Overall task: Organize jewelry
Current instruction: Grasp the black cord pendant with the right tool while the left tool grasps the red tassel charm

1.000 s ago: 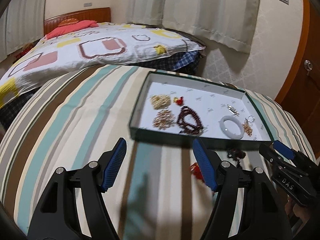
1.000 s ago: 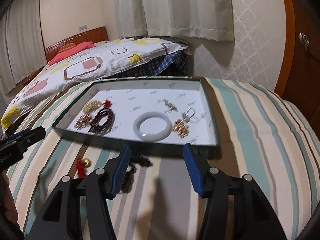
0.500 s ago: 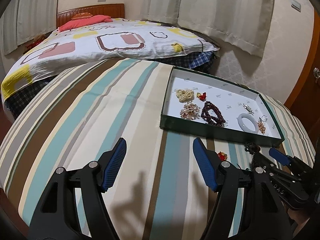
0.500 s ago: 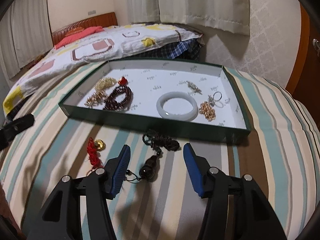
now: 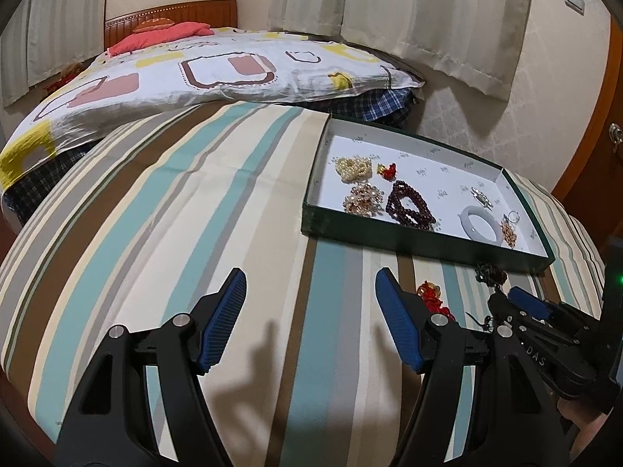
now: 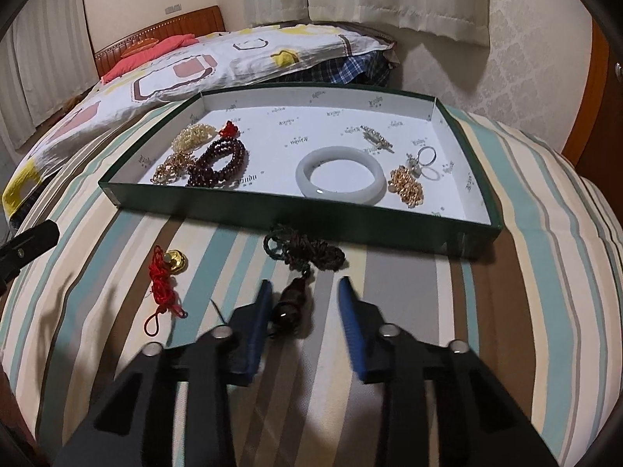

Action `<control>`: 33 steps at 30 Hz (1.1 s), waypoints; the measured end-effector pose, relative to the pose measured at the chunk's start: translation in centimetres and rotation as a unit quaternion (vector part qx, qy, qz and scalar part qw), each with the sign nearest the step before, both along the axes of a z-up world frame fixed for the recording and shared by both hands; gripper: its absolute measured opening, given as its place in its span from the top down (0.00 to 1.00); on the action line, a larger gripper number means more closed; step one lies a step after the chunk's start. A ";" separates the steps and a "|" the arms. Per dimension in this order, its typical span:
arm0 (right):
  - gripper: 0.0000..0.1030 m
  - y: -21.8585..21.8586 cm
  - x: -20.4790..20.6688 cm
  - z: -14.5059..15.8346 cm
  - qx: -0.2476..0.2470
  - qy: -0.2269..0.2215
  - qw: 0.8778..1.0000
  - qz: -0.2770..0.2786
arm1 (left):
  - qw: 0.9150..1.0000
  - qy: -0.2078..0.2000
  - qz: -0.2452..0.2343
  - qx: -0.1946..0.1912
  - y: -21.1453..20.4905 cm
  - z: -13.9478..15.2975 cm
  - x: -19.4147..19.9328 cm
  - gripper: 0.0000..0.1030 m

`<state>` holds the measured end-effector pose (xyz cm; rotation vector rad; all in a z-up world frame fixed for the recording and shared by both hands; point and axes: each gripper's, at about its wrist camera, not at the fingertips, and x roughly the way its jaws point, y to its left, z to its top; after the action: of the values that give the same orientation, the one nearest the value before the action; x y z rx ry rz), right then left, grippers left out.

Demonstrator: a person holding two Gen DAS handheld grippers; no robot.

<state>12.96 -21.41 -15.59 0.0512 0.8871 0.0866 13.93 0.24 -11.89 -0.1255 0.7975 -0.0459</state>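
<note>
Right wrist view shows the right gripper (image 6: 303, 311) low over the dark pendant (image 6: 290, 303). Its jaws have just been closing, with the pendant between them, not yet pinched. The pendant's cord (image 6: 303, 251) runs straight ahead toward the green box (image 6: 272, 204). Off to the side, the left gripper (image 5: 311, 311) is open and holds nothing, farther away.

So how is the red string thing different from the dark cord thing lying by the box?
The red cord charm is bright red with a gold piece at one end; the dark cord pendant is brownish-black with a dark bead. The red one lies stretched out to the left, clear of the tools; the dark one is bunched up, its bead between the right tool's fingers. Both lie on the striped cloth, outside the green box.
</note>
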 end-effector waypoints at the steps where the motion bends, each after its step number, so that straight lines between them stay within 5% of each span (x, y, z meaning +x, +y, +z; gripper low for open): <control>1: 0.74 0.0 0.0 0.0 0.001 0.000 1.000 0.000 | 1.000 0.001 -0.001 0.000 -0.1 -0.1 0.0 0.35; 4: 0.83 -0.1 -0.1 0.0 0.002 0.000 1.000 0.004 | 1.000 0.003 -0.005 0.001 -0.4 -0.2 -0.1 0.35; 27: 0.83 -5.8 -1.8 0.3 0.012 -0.014 0.999 -0.047 | 0.997 0.027 -0.073 -0.006 -7.3 -2.0 0.2 0.35; 33: 0.83 -6.6 -2.1 0.3 0.022 -0.015 0.998 -0.051 | 0.995 0.053 -0.088 -0.009 -8.8 -3.5 1.4 0.51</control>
<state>10.84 -28.03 -15.27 0.1361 0.8507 0.0124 15.30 -8.61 -15.36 -0.0747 0.9123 -0.2147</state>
